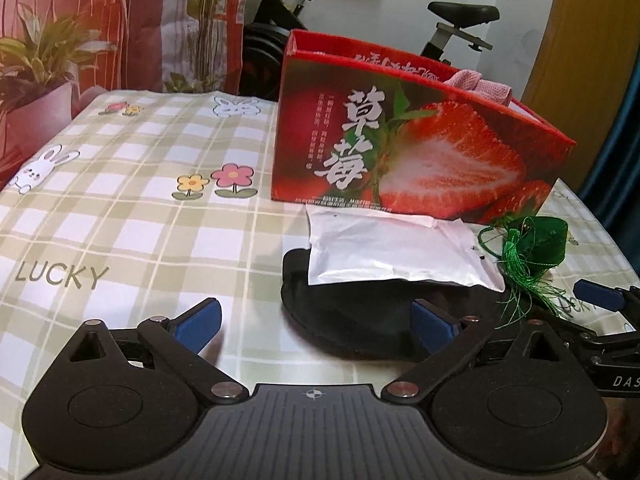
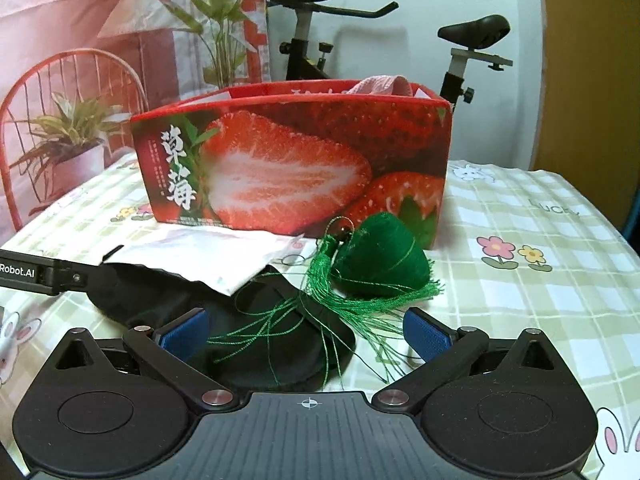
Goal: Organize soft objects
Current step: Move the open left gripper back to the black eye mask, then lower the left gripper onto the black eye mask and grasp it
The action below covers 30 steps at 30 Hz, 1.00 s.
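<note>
Checked cloth [image 1: 132, 216] with rabbits, flowers and "LUCKY" print covers the bench; behind it stand an exercise bike [image 2: 460, 52], a plant-print curtain [image 1: 100, 28] and a white wall. Strawberry box [image 1: 404, 136], open-topped, stands upright on the cloth, a pink cloth [image 1: 476, 82] showing above its rim. Just in front of the box lie three soft objects: a white pouch [image 1: 396, 248] resting partly on a black pad [image 1: 352, 320], and a green tassel [image 2: 376, 256] beside them, its threads trailing over the pad. Left gripper [image 1: 316, 322]: fingers spread wide, holding nothing, one finger [image 1: 434, 328] over the pad's near edge. Right gripper [image 2: 306, 334]: fingers likewise spread and empty, straddling the tassel threads. Left view shows open cloth to the left of the box; right view shows a red chair [image 2: 68, 80] and open cloth to the box's right. Each view catches the other gripper at its edge.
</note>
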Tool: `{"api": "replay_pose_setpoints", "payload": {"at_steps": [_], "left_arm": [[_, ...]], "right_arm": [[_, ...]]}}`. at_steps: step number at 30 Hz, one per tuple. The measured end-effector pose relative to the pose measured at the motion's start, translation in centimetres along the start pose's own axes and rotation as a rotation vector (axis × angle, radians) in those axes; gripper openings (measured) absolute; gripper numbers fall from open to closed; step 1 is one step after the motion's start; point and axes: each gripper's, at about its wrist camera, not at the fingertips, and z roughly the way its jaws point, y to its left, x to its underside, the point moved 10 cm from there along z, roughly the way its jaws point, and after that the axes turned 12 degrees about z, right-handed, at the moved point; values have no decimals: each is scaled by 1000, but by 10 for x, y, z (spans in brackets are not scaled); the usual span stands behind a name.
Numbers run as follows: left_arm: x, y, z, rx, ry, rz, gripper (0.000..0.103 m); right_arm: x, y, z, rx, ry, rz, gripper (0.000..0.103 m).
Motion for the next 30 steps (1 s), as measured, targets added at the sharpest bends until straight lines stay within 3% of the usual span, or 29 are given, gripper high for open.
{"api": "replay_pose_setpoints", "payload": {"at_steps": [11, 17, 23, 30], "left_arm": [[6, 0, 6, 3, 21, 9, 79], [6, -9, 5, 55, 27, 47, 50], [10, -14, 1, 85, 33, 48, 43], [10, -16, 2, 90, 30, 56, 44]], "right_arm": [[10, -15, 14, 94, 78, 20, 103], [13, -14, 19, 123, 102, -1, 103], [15, -15, 19, 120, 104, 14, 103], [15, -15, 19, 117, 99, 13, 103]]}}
